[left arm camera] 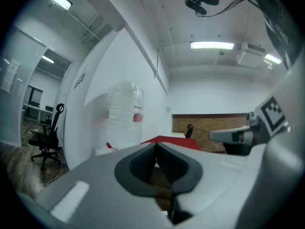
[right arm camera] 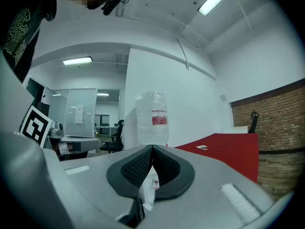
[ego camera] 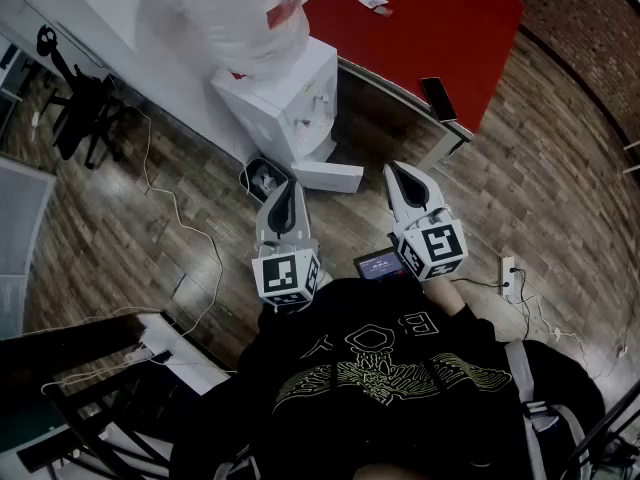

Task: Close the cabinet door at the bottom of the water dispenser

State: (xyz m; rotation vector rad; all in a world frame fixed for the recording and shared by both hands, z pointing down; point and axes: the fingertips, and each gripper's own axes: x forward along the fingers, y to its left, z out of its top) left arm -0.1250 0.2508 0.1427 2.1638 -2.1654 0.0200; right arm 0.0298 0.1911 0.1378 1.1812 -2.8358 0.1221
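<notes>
**Both claws shut, cabinet door open**

The water dispenser stands against the wall ahead of you, its bottom cabinet door swung open. Your left gripper and right gripper hang level, short of it, jaws pressed together on nothing.

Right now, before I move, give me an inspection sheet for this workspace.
Surface: wood-plank floor.
Job's things: white water dispenser with a bottle on top; the cabinet door at its base stands open.
Clutter: small dark bin beside the dispenser; phone and cards on the red table.
Grippers: left gripper and right gripper both shut, empty, short of the door.
Cables: white cable across the floor at left; power strip with cords at right.
Surroundings: office chair, brick wall.
</notes>
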